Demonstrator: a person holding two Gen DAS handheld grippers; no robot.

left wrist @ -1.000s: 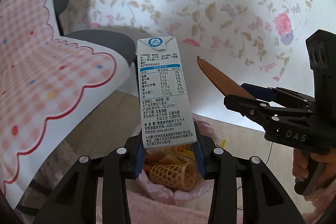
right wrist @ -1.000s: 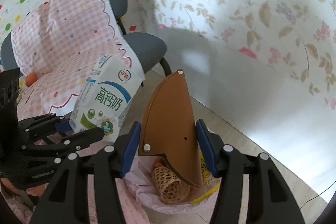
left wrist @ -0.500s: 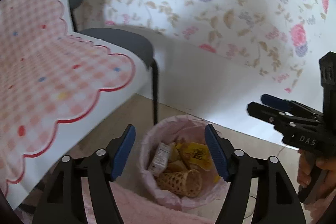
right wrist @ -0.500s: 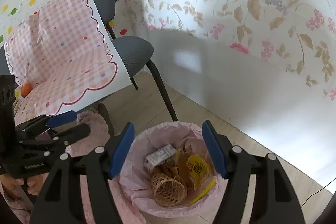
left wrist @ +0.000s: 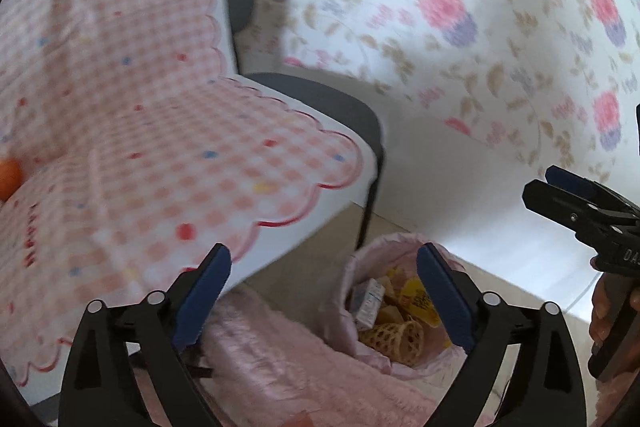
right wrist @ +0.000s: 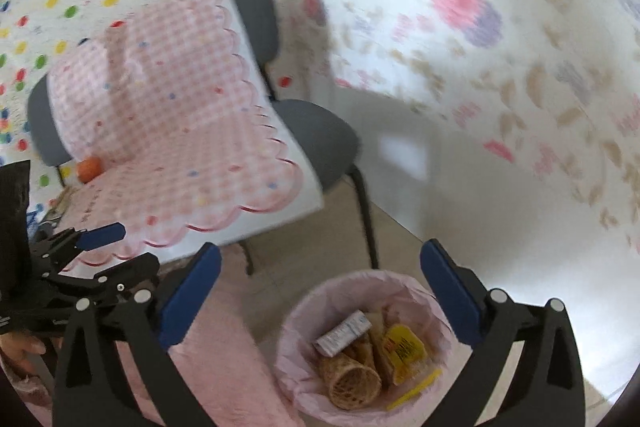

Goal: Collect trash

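Observation:
A trash bin lined with a pink bag (right wrist: 288,339) stands on the floor; its rim also shows in the left wrist view (left wrist: 348,291). Inside lie a white milk carton (right wrist: 343,332), a woven cone (right wrist: 352,381) and yellow wrappers (right wrist: 404,349). My left gripper (left wrist: 323,291) is open and empty, above and left of the bin. My right gripper (right wrist: 320,299) is open and empty, above the bin. Each gripper shows at the edge of the other's view. An orange ball (right wrist: 89,169) lies on the pink checked cloth.
A grey chair (right wrist: 316,139) stands behind the bin, partly covered by a pink checked cloth (right wrist: 180,131). A pink fuzzy rug (left wrist: 304,367) lies beside the bin. Flowered wallpaper covers the wall behind. A second chair (right wrist: 44,131) is at the left.
One second ago my left gripper held the milk carton and my right held a brown flat piece. Both were let go into the bin. Both grippers have since drawn back and swung left.

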